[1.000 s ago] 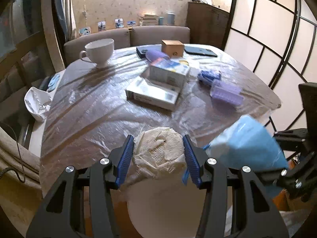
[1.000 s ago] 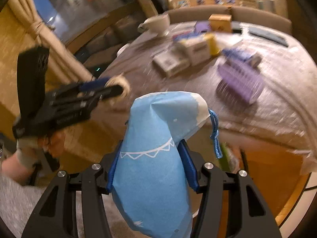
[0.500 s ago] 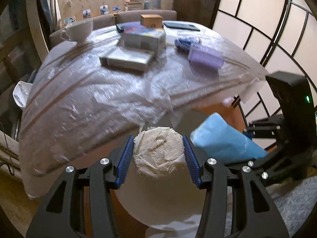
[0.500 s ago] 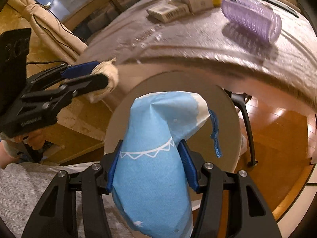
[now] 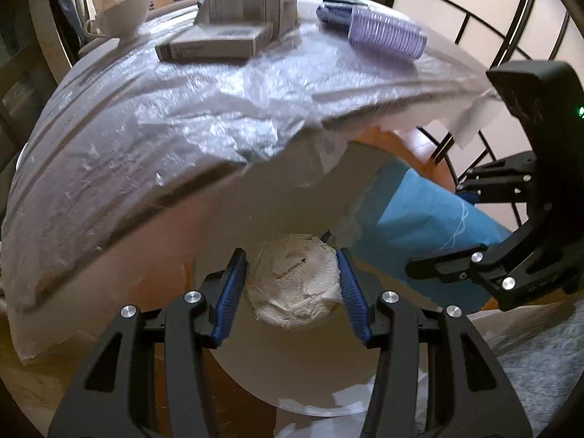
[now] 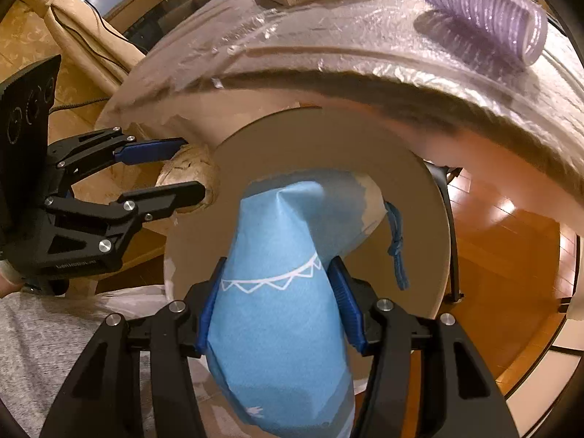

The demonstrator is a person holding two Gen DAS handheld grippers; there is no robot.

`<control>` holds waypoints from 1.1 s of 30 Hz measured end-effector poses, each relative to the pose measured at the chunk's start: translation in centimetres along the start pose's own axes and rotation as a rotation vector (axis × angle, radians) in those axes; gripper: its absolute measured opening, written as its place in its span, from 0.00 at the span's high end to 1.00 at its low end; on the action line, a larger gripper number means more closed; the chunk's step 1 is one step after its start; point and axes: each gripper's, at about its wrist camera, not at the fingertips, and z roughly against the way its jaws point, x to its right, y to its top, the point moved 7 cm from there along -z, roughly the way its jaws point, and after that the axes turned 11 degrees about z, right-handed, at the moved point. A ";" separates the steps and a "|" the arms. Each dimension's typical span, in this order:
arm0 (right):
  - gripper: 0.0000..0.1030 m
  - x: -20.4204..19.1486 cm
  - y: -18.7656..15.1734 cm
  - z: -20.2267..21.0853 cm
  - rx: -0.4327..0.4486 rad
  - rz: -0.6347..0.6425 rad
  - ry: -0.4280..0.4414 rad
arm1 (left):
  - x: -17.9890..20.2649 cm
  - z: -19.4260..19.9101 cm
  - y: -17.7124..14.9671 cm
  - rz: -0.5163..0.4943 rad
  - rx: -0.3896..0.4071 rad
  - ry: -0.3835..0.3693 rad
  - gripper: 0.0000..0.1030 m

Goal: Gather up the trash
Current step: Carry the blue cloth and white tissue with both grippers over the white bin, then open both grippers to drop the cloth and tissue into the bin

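Plastic-covered table (image 5: 153, 153) above, left claw (image 5: 292, 281) clamping paper wad (image 5: 294, 284), right claw (image 6: 279, 303) gripping blue bag (image 6: 281, 314) lengthwise forward.

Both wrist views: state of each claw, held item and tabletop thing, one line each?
Left claw: shut on paper wad.
Right claw: shut on blue bag, drawstring dangling.
Round stool seat: below both claws, bare.
Purple roller: lying on its side on table.
White cup: upright.
Flat boxes: stacked.
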 end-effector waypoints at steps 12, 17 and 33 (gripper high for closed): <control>0.48 1.1 0.3 -1.9 -0.055 -0.006 -0.041 | -0.3 -2.9 -1.4 -0.046 -0.079 0.036 0.50; 0.48 1.4 0.3 -2.6 -0.071 -0.011 -0.067 | -0.1 -3.6 -1.8 -0.059 -0.094 0.042 0.50; 0.27 -0.6 1.7 -1.6 -0.041 0.005 -0.131 | 0.2 -1.9 -0.9 -0.072 -0.070 0.000 0.27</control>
